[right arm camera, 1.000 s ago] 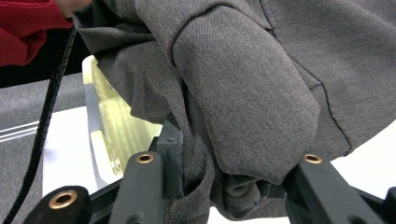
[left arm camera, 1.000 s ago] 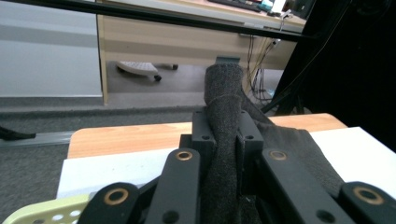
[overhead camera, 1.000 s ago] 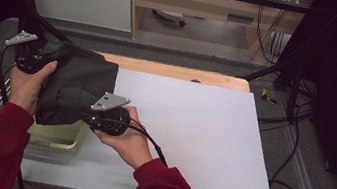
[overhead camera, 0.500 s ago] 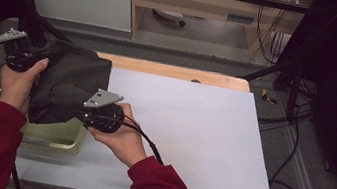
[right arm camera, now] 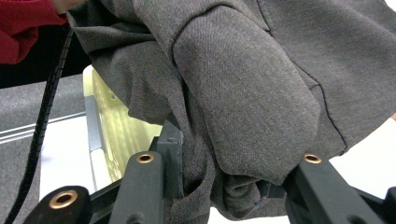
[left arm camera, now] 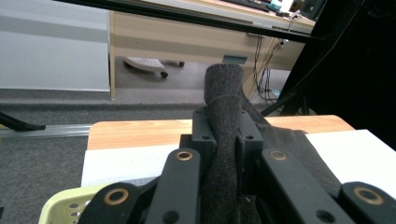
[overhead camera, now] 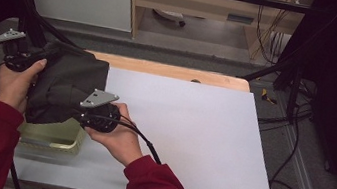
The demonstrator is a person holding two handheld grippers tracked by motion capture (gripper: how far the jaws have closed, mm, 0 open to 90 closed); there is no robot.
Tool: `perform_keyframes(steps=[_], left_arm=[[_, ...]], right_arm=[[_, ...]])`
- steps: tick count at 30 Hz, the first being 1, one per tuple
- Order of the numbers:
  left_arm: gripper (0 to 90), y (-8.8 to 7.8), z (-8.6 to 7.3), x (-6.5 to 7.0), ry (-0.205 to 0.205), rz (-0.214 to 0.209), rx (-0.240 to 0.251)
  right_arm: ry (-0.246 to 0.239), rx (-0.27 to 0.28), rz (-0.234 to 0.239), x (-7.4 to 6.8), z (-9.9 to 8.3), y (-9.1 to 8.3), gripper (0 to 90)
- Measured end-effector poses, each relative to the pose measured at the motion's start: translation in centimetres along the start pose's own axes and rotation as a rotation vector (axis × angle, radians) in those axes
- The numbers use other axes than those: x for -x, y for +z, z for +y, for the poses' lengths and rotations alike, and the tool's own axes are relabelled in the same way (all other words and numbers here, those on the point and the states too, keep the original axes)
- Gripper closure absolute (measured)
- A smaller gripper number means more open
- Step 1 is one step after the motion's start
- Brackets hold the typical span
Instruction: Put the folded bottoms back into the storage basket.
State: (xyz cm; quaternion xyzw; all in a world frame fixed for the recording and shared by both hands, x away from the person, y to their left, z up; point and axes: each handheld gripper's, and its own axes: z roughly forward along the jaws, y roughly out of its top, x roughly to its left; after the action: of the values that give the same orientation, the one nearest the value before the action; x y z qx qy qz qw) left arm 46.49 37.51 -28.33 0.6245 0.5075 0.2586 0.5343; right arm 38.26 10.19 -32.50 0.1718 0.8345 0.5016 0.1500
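Note:
A dark grey garment [overhead camera: 69, 87] hangs bunched between both grippers above the table's left end. My left gripper [overhead camera: 22, 60] holds its far left side. In the left gripper view the left gripper [left arm camera: 223, 128] is shut on a fold of the garment [left arm camera: 224, 88] that stands up between the jaws. My right gripper [overhead camera: 84, 112] grips the near right side. In the right gripper view the right gripper [right arm camera: 224, 191] is shut on a thick wad of the garment [right arm camera: 243, 93], which drapes over the jaws and hides their tips.
A pale yellow-green perforated basket [overhead camera: 56, 141] sits under the garment at the table's left front; its rim also shows [left arm camera: 58, 207] and its wall [right arm camera: 116, 133]. The white tabletop [overhead camera: 191, 128] stretches to the right, with a wooden strip [overhead camera: 170, 70] at its far edge. Cables trail from both grippers.
Both hands and the garment have shifted slightly to the left; the grips are unchanged.

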Motion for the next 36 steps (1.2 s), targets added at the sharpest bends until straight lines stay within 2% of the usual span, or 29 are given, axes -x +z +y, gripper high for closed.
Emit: perform_keyframes(steps=[9, 14, 28, 36], left_arm=[[82.2, -0.1, 0.0, -0.4, 0.008, 0.002, -0.015], [82.1, -0.1, 0.2, -0.4, 0.036, -0.015, -0.029], [82.1, -0.5, 0.1, -1.3, 0.052, 0.008, -0.048], [82.1, -0.7, -0.2, -2.0, 0.056, 0.016, -0.039]], right_arm=[[-0.006, -0.003, 0.002, -0.3, 0.0, 0.5, 60.7], [0.007, -0.004, 0.007, -0.4, 0.0, 0.8, 60.8], [0.013, -0.001, 0.015, -1.0, 0.2, 2.0, 60.9], [0.013, -0.004, 0.015, -1.3, 0.2, 2.8, 60.9]])
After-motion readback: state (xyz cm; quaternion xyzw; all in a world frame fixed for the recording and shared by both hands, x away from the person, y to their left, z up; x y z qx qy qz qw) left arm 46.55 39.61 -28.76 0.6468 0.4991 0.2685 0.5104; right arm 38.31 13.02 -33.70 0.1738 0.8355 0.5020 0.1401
